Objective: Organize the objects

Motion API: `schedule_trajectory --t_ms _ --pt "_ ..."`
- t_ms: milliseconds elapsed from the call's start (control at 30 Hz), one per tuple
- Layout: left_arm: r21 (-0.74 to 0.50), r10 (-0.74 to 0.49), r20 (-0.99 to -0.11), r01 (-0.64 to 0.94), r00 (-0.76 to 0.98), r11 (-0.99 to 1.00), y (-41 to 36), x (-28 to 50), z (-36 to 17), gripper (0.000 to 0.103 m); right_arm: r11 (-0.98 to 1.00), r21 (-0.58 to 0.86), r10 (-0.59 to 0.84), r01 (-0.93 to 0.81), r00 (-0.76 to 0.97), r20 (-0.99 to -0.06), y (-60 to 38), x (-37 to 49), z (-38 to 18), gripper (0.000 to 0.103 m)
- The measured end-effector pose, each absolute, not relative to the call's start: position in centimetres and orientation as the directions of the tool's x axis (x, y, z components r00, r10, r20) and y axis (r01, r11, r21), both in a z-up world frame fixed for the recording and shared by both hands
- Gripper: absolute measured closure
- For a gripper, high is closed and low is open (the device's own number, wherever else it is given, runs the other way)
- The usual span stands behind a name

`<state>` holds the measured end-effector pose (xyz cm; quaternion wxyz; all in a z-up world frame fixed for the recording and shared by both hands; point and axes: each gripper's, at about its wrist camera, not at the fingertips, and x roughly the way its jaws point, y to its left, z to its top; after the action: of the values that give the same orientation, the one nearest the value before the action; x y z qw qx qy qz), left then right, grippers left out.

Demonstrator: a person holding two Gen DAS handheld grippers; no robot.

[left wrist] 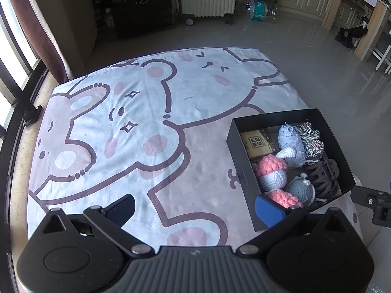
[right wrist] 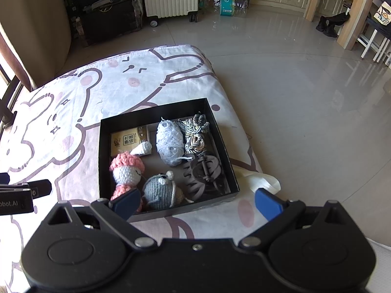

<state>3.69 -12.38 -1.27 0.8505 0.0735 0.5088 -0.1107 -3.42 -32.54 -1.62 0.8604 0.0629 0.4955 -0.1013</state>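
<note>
Logging: black box (right wrist: pixel 166 210) w/ knit dolls, yarn, cord sits on tabletop's right side. Right tool (right wrist: pixel 195 202) hangs just over its near rim, nearer arm; left tool (left wrist: pixel 195 210) beside it. Both tools spread apart, empty.

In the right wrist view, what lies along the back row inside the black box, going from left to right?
Tan card box → white yarn ball → striped cord bundle.
</note>
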Motion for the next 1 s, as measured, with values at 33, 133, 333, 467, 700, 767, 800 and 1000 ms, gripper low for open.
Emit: schedule_trajectory --t_ms 33,133,333,467,700,767,800,1000 --pt "0.013 -0.113 -0.882 0.263 0.458 0.965 -12.39 3.7 -1.28 0.0 0.972 0.008 -0.112 0.237 0.488 -0.865 -32.51 -3.43 -1.62 0.002" --pt "0.011 -0.114 -0.882 0.263 0.458 0.965 -12.39 3.71 -1.27 0.0 0.972 0.008 -0.111 0.237 0.487 -0.866 -32.52 -3.43 -1.68 0.002" --pt "0.008 -0.117 -0.881 0.263 0.458 0.965 -12.44 3.7 -1.31 0.0 0.972 0.008 -0.111 0.237 0.486 -0.867 -32.51 -3.42 -1.72 0.002" --pt "0.006 -0.118 -0.881 0.261 0.458 0.965 -12.43 3.75 -1.36 0.0 0.972 0.008 -0.111 0.236 0.486 -0.867 -32.51 -3.4 -1.72 0.002" --pt "0.006 -0.118 -0.881 0.261 0.458 0.965 -12.36 3.75 -1.34 0.0 0.972 0.007 -0.112 0.236 0.485 -0.867 -32.54 -3.44 -1.82 0.002" --pt "0.006 -0.118 -0.881 0.261 0.458 0.965 -12.37 3.75 -1.36 0.0 0.972 0.006 -0.112 0.236 0.485 -0.867 -32.55 -3.46 -1.84 0.002" --pt "0.006 -0.118 -0.881 0.261 0.458 0.965 -12.37 3.75 -1.35 0.0 0.972 0.006 -0.112 0.236 0.485 -0.867 -32.54 -3.45 -1.82 0.002" --pt "0.006 -0.118 -0.881 0.261 0.457 0.965 -12.35 3.75 -1.33 0.0 0.972 0.006 -0.112 0.236 0.485 -0.867 -32.56 -3.45 -1.85 0.002"
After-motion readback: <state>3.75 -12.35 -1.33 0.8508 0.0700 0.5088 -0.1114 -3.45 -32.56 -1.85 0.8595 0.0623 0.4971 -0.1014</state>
